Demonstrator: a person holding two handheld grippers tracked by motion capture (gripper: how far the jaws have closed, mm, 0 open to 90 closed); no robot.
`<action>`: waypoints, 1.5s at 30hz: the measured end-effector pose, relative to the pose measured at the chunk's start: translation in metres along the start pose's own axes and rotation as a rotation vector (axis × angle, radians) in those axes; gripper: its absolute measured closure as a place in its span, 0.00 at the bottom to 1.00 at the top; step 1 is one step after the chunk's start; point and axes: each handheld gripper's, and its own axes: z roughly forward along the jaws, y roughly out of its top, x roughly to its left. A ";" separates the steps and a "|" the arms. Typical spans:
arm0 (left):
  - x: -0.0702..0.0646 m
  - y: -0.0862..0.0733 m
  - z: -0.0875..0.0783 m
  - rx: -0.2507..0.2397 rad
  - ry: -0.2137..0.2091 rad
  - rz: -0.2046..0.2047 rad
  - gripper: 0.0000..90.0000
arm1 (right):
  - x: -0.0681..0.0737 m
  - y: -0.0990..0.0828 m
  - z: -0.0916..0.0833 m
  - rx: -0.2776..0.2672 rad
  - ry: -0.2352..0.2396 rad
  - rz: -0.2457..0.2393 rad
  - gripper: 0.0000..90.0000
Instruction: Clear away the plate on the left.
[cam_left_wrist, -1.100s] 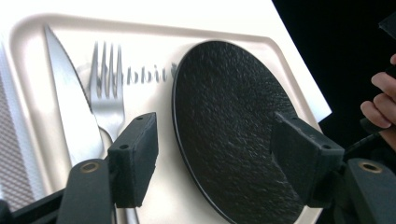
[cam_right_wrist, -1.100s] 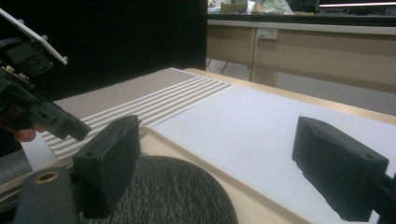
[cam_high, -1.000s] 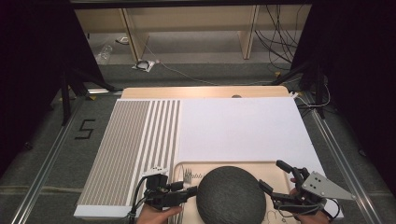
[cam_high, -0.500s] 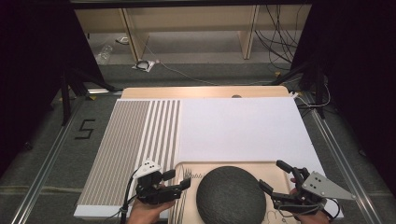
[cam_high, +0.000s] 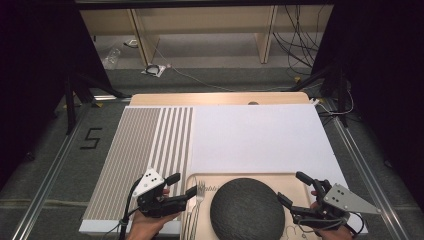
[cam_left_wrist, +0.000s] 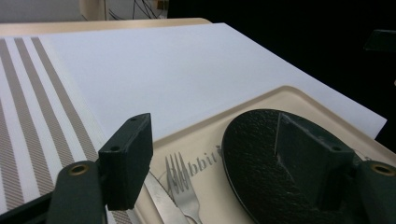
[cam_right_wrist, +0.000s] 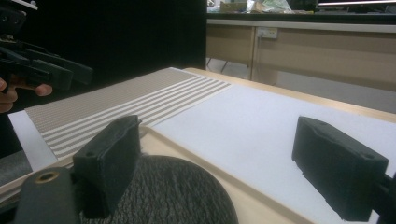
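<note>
High overview, two close views, shared tray (cam_high: 200, 177)

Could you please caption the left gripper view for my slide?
Open left gripper above a beige tray holding a dark plate, fork and knife.

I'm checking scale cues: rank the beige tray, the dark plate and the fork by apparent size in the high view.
1. beige tray, widest, though cut off by the frame's bottom edge.
2. dark plate, round, covering the tray's middle.
3. fork, a thin sliver left of the plate.

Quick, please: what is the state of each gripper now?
Left gripper: open, jaws just opening, holding nothing.
Right gripper: open, holding nothing, beside the dark plate.
</note>
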 end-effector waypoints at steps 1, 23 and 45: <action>0.002 0.000 -0.001 -0.004 0.005 0.011 0.31 | 0.000 0.000 0.000 -0.002 0.001 0.001 0.18; 0.017 -0.004 -0.007 -0.088 0.026 0.075 0.26 | 0.000 0.000 0.000 0.005 0.002 0.003 0.18; 0.025 -0.007 -0.010 -0.126 0.036 0.050 0.23 | 0.000 0.000 0.000 0.000 0.004 0.001 0.18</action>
